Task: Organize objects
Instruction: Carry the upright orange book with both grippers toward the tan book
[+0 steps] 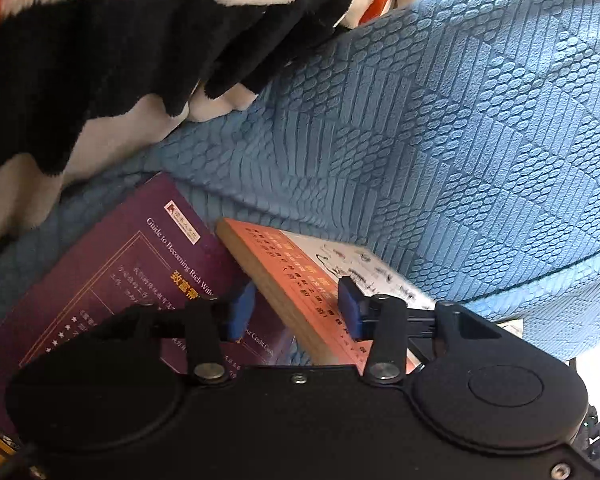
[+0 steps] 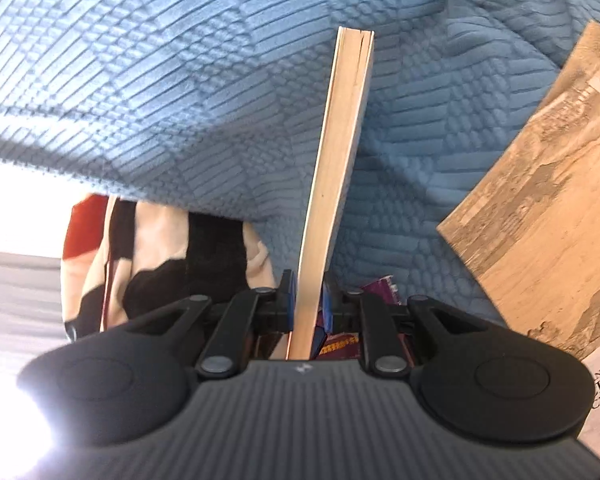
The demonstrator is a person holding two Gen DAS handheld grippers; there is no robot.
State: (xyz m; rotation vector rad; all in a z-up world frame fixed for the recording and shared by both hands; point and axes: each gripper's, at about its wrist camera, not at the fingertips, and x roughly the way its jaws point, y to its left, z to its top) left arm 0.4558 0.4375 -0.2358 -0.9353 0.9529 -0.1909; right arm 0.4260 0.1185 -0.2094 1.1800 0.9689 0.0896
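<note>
Blue textured quilted cover [image 1: 440,128] everywhere; on it a purple paperback [image 1: 112,272], an orange-covered book [image 1: 300,280] clamped by the left gripper [image 1: 296,308], fleece blanket [image 1: 100,60] beyond; right gripper [image 2: 308,300] clenches a tan-edged book [image 2: 336,168], sandy-covered book [image 2: 540,208] beside

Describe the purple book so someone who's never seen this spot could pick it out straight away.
Start from the blue textured cover spread over the whole surface. Near its edge, below a black and cream plush blanket, two books overlap. The purple book is the one lying flat underneath the tilted orange book; alone among them, it has a dark purple cover, a thin gold frame and English title text.
</note>
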